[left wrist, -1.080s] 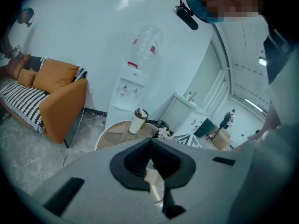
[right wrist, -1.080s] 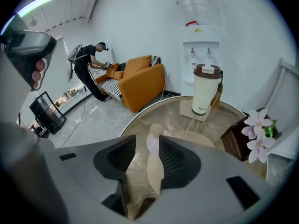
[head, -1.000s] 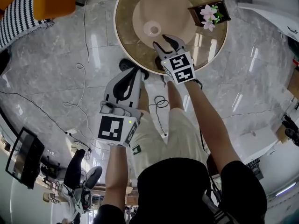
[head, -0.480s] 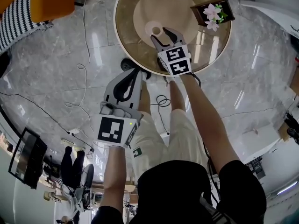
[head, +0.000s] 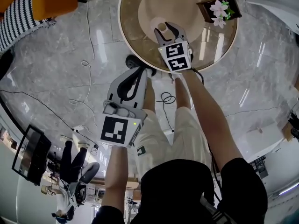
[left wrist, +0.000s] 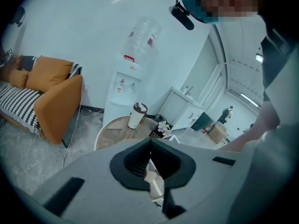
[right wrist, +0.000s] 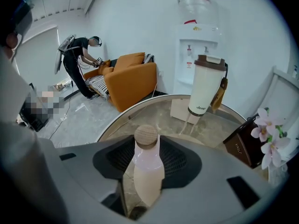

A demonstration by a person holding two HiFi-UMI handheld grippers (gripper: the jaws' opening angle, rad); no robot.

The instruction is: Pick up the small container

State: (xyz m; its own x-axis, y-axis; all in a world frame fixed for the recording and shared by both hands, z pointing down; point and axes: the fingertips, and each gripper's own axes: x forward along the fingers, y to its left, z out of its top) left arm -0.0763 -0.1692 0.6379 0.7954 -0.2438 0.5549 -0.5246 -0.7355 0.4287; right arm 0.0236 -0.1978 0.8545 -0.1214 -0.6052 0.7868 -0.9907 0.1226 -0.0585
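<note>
On the far left, a big orange sofa (head: 46, 1) with a black and white striped blanket (head: 16, 24) stands on the shiny grey floor (head: 70, 55). The left gripper (left wrist: 151, 141) hangs low over that floor, close to the person's leg. It is away from the round brown surface (head: 128, 22). Its two jaws are pressed together, and nothing is in them.

The small container is a little pale pink bottle (right wrist: 148, 171) with a round wooden lid (right wrist: 146, 135). It stands up straight on the lighter round middle of the surface. The right gripper (right wrist: 147, 141) reaches out over the surface, and the bottle is between its two jaws. The jaws are closing in on it, one on each side. A thin strip of the surface shows between the bottle and one jaw, so the gripper does not squeeze it tight.

Behind the bottle, a tall white cup with a brown lid (right wrist: 205, 85) stands on the surface. To the right, near the edge of the surface, sits a dark brown box (right wrist: 243, 146) with pink flowers (right wrist: 271, 134) on it.
</note>
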